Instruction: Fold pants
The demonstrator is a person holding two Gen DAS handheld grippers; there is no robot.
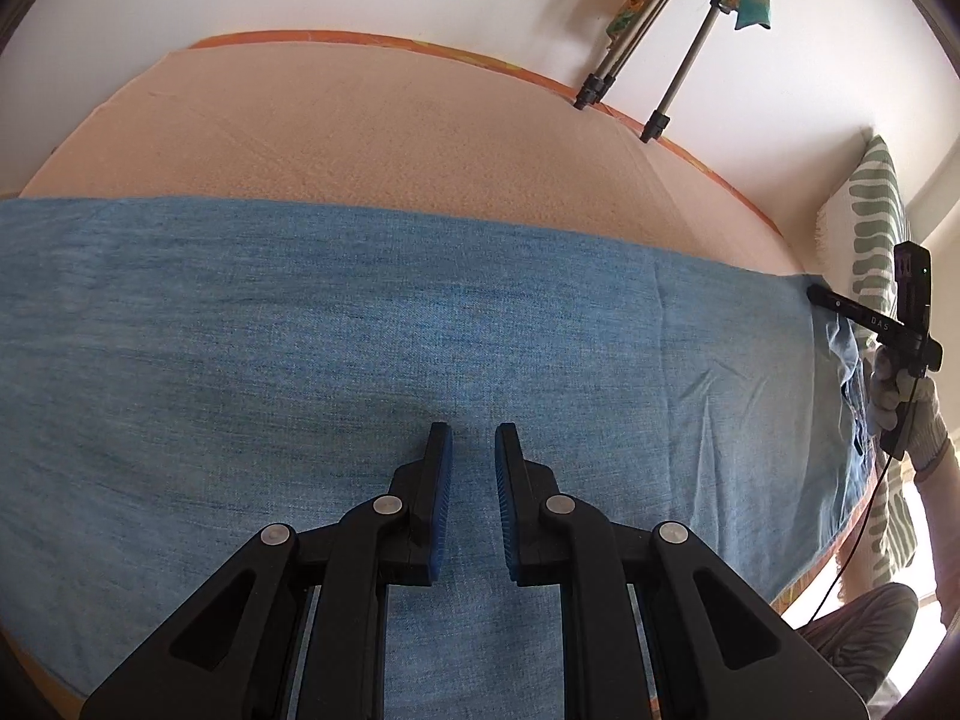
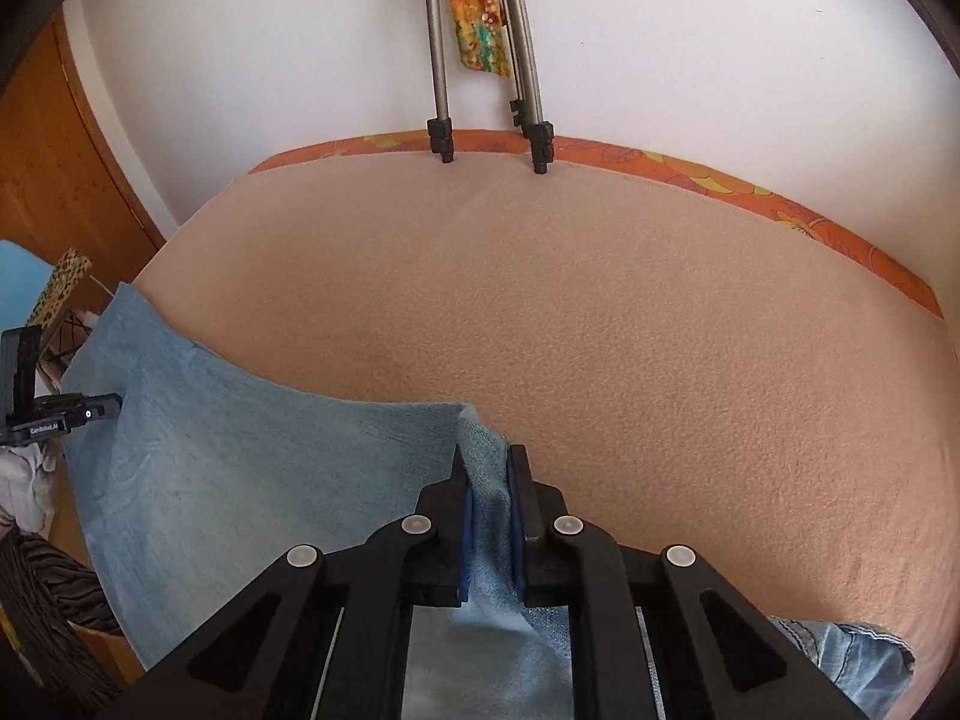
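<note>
Right hand-held gripper [image 2: 489, 474] pinching pants [image 2: 252, 480] edge

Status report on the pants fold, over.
Right gripper shut on pants edge. Left gripper nearly shut, nothing between pads. Pants spread on bed. Nothing obstructing.

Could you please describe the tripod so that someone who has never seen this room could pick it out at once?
Start from the bed with the peach blanket and follow it to the far edge, where an orange patterned border meets the white wall. The tripod stands there, its black-tipped feet on that edge. It is the only thing with metal legs, and a multicoloured cloth hangs between them.
</note>
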